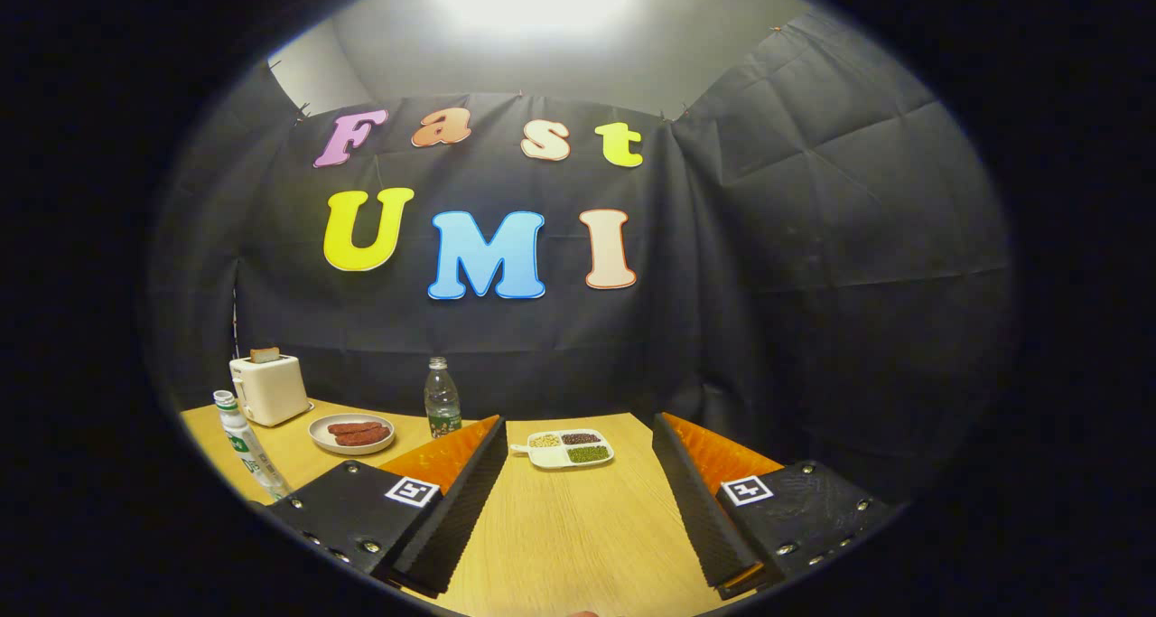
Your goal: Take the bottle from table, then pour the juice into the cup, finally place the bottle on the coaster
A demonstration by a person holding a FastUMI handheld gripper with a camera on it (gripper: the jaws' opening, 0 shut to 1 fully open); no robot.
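1. At the far left, near the bench [578, 527] edge and just beside my left finger, a clear plastic bottle with a white cap and a green label [246, 445] leans in the curved view; its base sits close to the finger's outer side without touching it, as far as I can tell.
2. Behind it, toward the wall, a cream toaster [269, 387] stands with a slice of bread poking out of its top slot.
3. Just to the right of the toaster, a pale round plate [318, 433] holds two reddish-brown sausages [359, 433] lying side by side.
4. Next comes a second clear bottle with a green label [442, 398], upright near the back of the bench, just beyond the tip of my left finger. I cannot tell which of the two bottles holds the juice.
5. My claw [578, 432] hangs above the wooden bench with its fingers spread wide apart, gripping nothing; bare wood lies between them.
6. Ahead of the gap between the fingers, a small white divided dish [547, 458] rests on the bench, with pale grains in one section, dark reddish beans in another and green beans in the third.
7. To the right, the black cloth wall folds round the corner of the bench beyond my right finger.
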